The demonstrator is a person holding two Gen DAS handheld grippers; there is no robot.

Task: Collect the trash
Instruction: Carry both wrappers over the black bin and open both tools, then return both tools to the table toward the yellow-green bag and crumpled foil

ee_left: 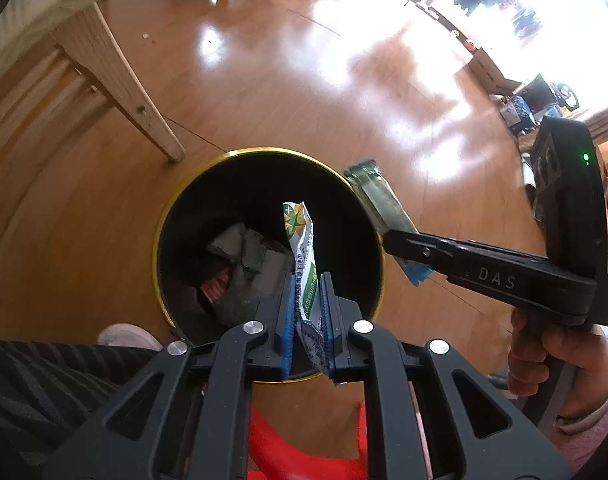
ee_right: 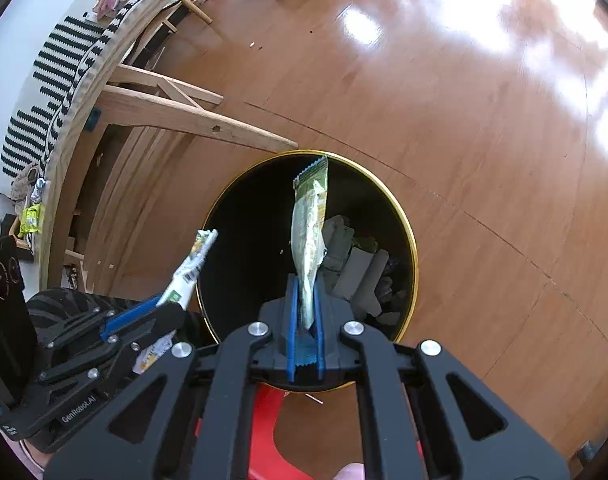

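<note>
A round black bin with a gold rim (ee_left: 172,204) (ee_right: 408,220) stands on the wooden floor below both grippers, with grey crumpled trash (ee_left: 248,256) (ee_right: 356,268) inside. My left gripper (ee_left: 308,284) is shut on a white and green wrapper (ee_left: 300,236) over the bin's mouth; the right wrist view shows that wrapper (ee_right: 192,268) at the bin's left edge. My right gripper (ee_right: 306,284) is shut on a long green and yellow wrapper (ee_right: 310,224) above the bin. In the left wrist view this wrapper (ee_left: 378,200) hangs beside the bin's right rim.
A wooden table leg (ee_left: 120,84) (ee_right: 208,120) stands close behind the bin. A striped cloth (ee_right: 52,92) covers the table. A red stool (ee_left: 296,448) and a trouser leg (ee_left: 44,380) are near me. Boxes and clutter (ee_left: 532,104) lie at the far right.
</note>
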